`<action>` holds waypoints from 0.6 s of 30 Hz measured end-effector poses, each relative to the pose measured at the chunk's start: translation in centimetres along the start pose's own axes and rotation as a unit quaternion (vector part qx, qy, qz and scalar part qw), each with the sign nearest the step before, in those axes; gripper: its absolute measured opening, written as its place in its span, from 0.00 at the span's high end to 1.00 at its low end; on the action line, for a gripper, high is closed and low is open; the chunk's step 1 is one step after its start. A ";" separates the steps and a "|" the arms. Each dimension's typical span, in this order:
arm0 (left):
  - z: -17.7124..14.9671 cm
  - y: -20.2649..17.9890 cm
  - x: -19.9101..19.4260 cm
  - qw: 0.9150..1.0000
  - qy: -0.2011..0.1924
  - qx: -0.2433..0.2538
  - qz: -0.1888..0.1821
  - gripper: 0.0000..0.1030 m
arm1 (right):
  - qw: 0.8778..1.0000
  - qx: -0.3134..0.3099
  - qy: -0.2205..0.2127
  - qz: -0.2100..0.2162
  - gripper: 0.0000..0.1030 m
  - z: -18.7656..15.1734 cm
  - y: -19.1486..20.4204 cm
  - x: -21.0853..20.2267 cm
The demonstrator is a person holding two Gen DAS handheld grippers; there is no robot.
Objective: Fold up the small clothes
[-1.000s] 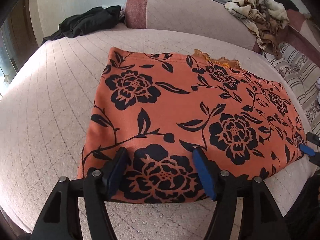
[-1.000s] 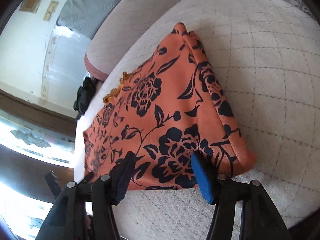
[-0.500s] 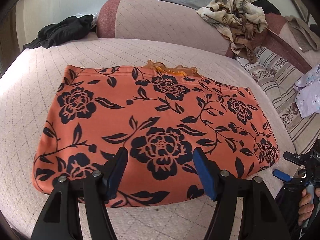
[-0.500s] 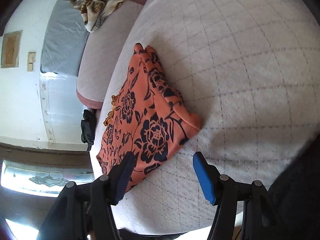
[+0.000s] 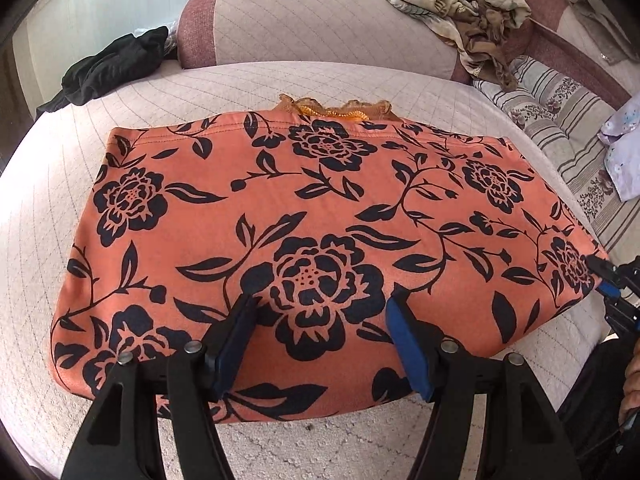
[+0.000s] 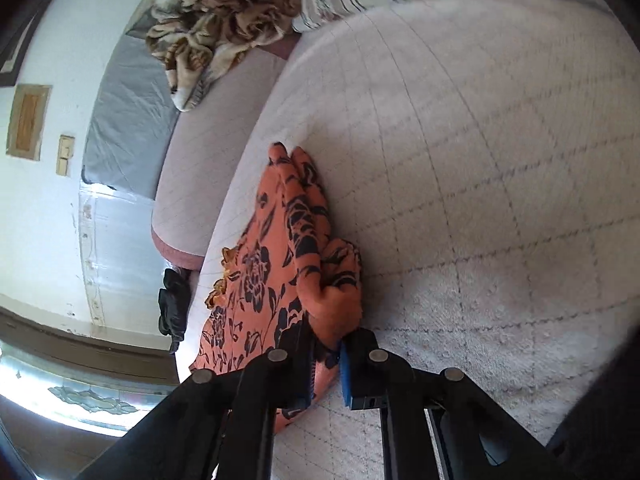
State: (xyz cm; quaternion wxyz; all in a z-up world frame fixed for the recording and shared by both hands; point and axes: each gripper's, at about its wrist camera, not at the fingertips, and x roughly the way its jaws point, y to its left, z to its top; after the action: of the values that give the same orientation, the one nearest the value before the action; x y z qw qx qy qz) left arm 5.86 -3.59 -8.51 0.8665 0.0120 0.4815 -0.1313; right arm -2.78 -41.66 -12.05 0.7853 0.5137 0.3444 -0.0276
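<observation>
An orange garment with black flowers (image 5: 320,220) lies flat on the pale quilted cushion (image 5: 80,160), with orange lace showing at its far edge. My left gripper (image 5: 320,336) hovers open over the garment's near edge; its blue pads straddle a large flower and grip nothing. My right gripper (image 6: 326,354) is shut on the garment's near right corner (image 6: 332,312), and the fabric bunches up between the pads. In the left wrist view the right gripper (image 5: 608,280) shows at the garment's right edge.
A black garment (image 5: 116,68) lies at the far left of the cushion. A crumpled beige patterned cloth (image 5: 468,12) rests on the backrest. A striped cushion (image 5: 560,120) and a lilac cloth (image 5: 624,148) are at the right. A person's hand (image 5: 632,384) is at the right edge.
My right gripper rolled, reached the garment's right corner and closed on it. My left gripper slid right along the near edge and stayed open.
</observation>
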 end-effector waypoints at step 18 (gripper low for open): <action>-0.1 -0.8 1.1 0.999 -0.013 0.030 0.027 0.29 | 0.986 -0.156 0.060 -0.021 0.25 9.4 4.7 4.6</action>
State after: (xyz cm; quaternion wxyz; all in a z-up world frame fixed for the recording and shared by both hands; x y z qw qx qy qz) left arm 6.11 -4.55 -9.39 0.8751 0.0493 0.4656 -0.1225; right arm 7.43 -45.83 -8.75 0.8330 0.3783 0.4018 0.0404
